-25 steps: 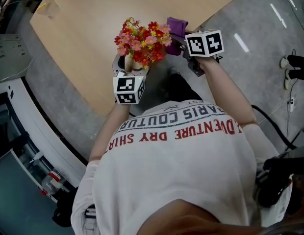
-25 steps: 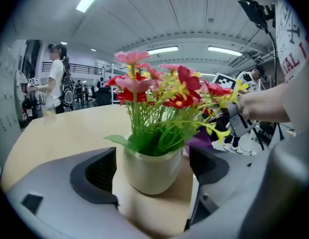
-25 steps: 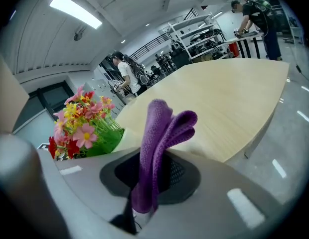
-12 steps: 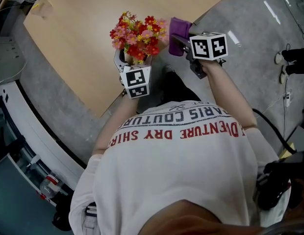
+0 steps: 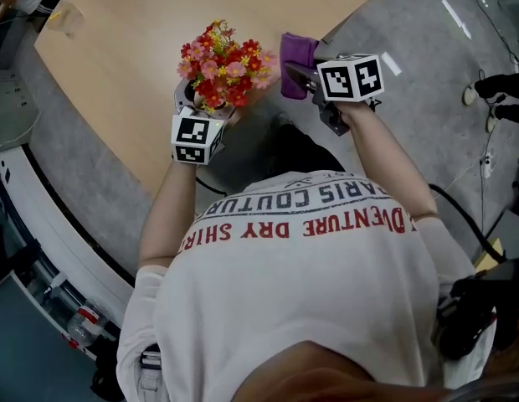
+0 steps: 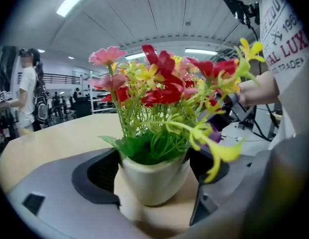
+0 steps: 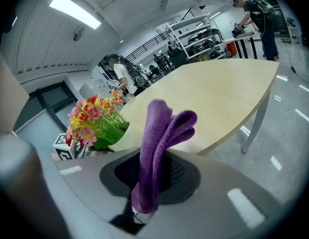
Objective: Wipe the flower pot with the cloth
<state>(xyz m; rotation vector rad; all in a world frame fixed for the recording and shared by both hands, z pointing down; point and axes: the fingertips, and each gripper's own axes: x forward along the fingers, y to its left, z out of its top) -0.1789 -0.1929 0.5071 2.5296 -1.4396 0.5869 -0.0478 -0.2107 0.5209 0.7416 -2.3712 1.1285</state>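
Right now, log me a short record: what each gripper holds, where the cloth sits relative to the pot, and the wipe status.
left gripper: shut on the flower pot, jaws wide on its sides
right gripper: shut on the purple cloth, folded, standing up from the jaws
pot contents: red, pink and yellow flowers
pot place: near the table edge
cloth to pot: apart, not touching
wipe: contact not yet made

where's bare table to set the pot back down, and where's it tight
The table is bare beyond the flowers out to its far edge, and left toward the corner. Crowded at the near edge: the left gripper grips the flower pot and the right gripper holds the cloth close beside it.
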